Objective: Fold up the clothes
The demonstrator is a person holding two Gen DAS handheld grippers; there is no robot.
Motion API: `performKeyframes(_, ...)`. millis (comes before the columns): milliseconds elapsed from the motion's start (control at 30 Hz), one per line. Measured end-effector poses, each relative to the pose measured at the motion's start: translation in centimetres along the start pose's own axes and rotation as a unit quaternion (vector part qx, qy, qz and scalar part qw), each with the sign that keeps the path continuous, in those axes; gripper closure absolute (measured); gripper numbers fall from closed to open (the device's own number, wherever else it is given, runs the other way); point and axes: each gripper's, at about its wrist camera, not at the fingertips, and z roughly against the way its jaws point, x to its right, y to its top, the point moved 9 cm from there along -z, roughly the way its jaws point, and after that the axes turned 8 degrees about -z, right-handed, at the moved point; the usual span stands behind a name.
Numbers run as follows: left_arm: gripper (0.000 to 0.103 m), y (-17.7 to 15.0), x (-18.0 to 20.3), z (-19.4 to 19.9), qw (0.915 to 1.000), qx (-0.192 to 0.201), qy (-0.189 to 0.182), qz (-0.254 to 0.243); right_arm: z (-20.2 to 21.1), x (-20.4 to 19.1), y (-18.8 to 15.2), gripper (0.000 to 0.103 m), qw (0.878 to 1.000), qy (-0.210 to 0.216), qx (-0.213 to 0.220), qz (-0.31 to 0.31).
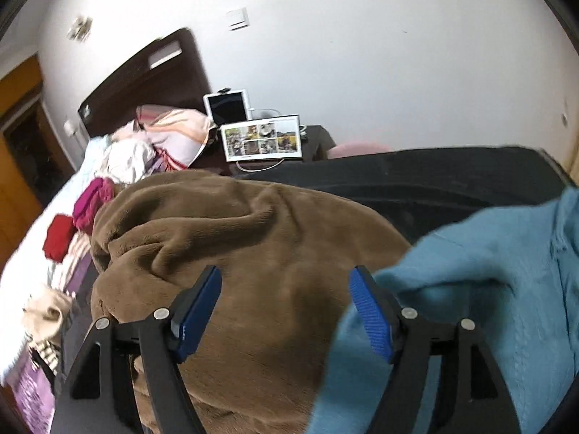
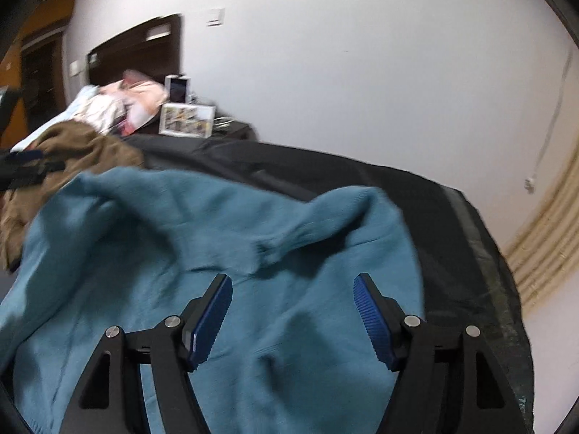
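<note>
1. Left gripper (image 1: pixel 286 311): jaws spread, empty, above the brown fleece (image 1: pixel 253 253).
2. Right gripper (image 2: pixel 293 316): jaws spread, empty, over the blue sweater (image 2: pixel 181 246).
3. The sweater lies rumpled on a black cover (image 2: pixel 434 199), touching the fleece on its left.

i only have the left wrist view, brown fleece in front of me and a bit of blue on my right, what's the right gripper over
Observer: The right gripper is over the blue sweater, jaws open, nothing between them.
Operator: is the sweater laid flat
Observer: No, it is rumpled, and a sleeve lies folded across its middle.
Operator: what's past its right edge
Observer: The dark cover it lies on, then a white wall with a cord hanging down it.
</note>
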Motion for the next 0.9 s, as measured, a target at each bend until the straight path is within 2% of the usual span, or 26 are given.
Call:
performKeyframes(133,0.026,-0.8,-1.6,-2.0,0.9996,-0.018,0.014,0.014,-0.2,-3.4,-1.8,0.032,0.999,0.034,-0.022,0.010)
performKeyframes(300,0.025,-3.0,-3.8,-4.7,0.9986,-0.040,0.027,0.020,-1.7,-5.6,-3.8,0.032,0.998,0.025,-0.042,0.037)
performKeyframes(433,0.025,-4.5,-5.2,-5.1,0.9984,-0.040,0.041,-0.002,-2.9,-5.4,-4.6,0.032,0.998,0.029,-0.061,0.019)
performKeyframes(833,0.025,-10.0,-11.2,-3.3,0.9941,-0.045,0.095,-0.027,-3.2,-3.3,-6.7,0.032,0.998,0.007,-0.061,0.035)
performKeyframes(900,0.025,-10.8,-12.1,-2.9,0.9929,-0.048,0.105,-0.028,-2.6,-1.9,-6.8,0.032,0.998,0.006,-0.057,0.017)
